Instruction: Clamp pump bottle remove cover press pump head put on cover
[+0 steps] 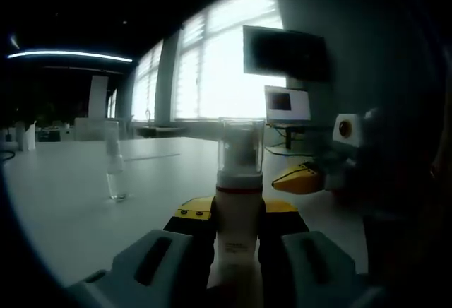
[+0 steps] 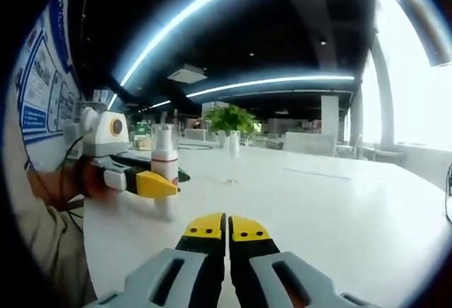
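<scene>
While left gripper clamps pump bottle, cover sits on.

White bottle, clear cover, yellow-tipped fingers.

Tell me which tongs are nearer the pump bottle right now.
Left. The left tongs are shut on the pump bottle; the right tongs sit closed, apart from it, over the table.

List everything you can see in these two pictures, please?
pump bottle: one, white with clear cover, clamped upright in left tool
clear cover: one, on the bottle's top
clear glass: one, standing on the table
table: one, white
potted plant: one, green, far across the table
monitors: two, dark, by the window
left tool: one, yellow-tipped, shut on the bottle
right tool: one, yellow-tipped, jaws together, empty
</scene>
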Demonstrator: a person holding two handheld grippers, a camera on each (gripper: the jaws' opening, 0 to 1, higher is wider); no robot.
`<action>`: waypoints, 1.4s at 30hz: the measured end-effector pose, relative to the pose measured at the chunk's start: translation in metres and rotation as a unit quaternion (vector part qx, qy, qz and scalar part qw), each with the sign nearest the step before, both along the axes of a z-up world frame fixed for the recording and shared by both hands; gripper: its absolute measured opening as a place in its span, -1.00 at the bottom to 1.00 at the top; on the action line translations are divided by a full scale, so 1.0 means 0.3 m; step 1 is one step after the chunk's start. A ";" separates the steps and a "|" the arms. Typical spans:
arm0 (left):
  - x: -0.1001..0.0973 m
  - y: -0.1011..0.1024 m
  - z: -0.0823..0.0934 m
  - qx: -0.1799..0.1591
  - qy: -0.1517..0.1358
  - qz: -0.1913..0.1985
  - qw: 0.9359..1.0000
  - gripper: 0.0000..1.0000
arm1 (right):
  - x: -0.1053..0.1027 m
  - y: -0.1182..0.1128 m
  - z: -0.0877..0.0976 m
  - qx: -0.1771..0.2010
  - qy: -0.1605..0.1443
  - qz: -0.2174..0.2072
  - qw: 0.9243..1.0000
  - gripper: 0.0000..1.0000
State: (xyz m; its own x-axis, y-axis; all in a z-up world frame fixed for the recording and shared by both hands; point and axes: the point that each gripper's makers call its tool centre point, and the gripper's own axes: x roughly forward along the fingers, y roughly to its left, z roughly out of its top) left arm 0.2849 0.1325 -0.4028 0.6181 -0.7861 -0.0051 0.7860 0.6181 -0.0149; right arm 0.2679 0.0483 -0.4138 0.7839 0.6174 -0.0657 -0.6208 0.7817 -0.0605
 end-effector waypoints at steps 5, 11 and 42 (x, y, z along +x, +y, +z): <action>0.010 0.011 0.017 -0.008 -0.003 0.011 1.000 -0.72 | -0.004 0.002 0.000 0.000 -0.003 0.002 1.000 -1.00; 0.019 0.012 0.027 -0.005 -0.006 0.017 1.000 -0.72 | -0.005 0.008 0.000 -0.005 -0.009 0.005 1.000 -1.00; 0.188 -0.029 0.156 0.008 -0.031 0.057 0.998 -0.72 | -0.016 0.017 0.010 -0.003 -0.022 0.016 1.000 -1.00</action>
